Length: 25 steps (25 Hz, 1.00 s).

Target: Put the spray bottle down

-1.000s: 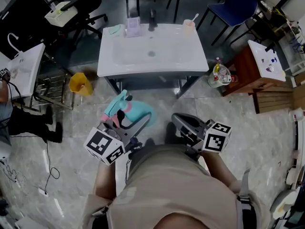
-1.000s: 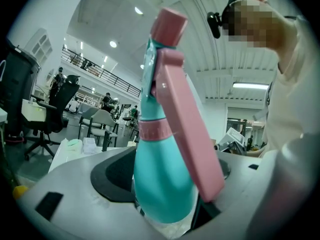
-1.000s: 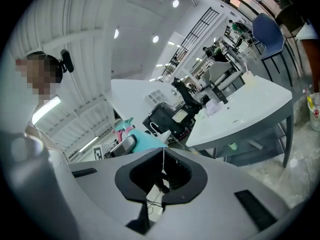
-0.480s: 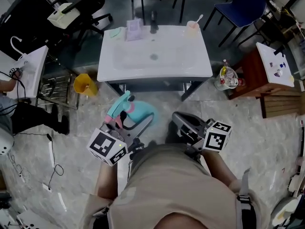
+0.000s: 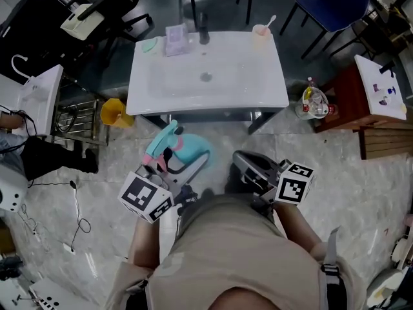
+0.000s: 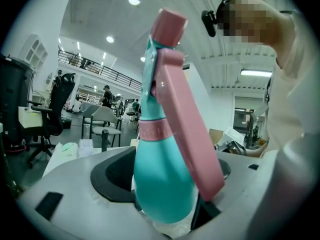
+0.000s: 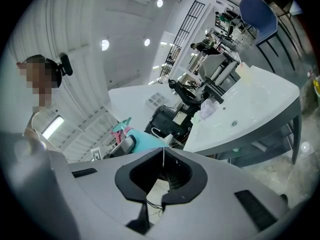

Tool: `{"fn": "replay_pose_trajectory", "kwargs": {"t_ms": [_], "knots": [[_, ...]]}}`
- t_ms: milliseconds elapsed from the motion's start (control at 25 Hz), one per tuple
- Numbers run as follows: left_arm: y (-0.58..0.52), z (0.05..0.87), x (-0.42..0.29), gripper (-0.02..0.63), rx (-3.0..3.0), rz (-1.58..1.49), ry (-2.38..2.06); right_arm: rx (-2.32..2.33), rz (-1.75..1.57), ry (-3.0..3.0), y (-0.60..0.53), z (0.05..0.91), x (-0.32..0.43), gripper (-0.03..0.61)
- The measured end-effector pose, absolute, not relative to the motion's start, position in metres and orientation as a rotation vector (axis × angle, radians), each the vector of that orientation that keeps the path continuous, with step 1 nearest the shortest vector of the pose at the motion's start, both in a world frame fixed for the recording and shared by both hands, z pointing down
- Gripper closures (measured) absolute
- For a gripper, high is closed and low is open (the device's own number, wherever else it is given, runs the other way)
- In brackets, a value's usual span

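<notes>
Our left claw [image 5: 173, 168] holds the teal plastic spray bottle [image 6: 161, 184]; letting go before the white tabletop [image 5: 268, 89] ahead makes it fall.

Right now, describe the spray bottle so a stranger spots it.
Find the white sink in the head view. Nearer the person, the left claw grips the spray bottle: the only teal body with a pink trigger and cap.
</notes>
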<state>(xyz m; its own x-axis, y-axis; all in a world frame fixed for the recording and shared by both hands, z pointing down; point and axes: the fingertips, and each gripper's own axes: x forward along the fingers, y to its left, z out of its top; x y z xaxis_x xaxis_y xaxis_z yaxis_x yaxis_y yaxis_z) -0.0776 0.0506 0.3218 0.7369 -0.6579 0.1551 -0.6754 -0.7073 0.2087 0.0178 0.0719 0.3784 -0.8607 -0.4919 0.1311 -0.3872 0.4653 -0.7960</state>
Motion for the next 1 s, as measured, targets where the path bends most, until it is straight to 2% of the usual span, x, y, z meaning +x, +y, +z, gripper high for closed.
{"fn": "replay_pose_trajectory", "kwargs": {"t_ms": [1000], "knots": [[-0.028,0.327,-0.022,0.288,2.668,0.22,-1.087,-0.739,-1.449,2.527,0.005,0.396,0.073,0.558]]}}
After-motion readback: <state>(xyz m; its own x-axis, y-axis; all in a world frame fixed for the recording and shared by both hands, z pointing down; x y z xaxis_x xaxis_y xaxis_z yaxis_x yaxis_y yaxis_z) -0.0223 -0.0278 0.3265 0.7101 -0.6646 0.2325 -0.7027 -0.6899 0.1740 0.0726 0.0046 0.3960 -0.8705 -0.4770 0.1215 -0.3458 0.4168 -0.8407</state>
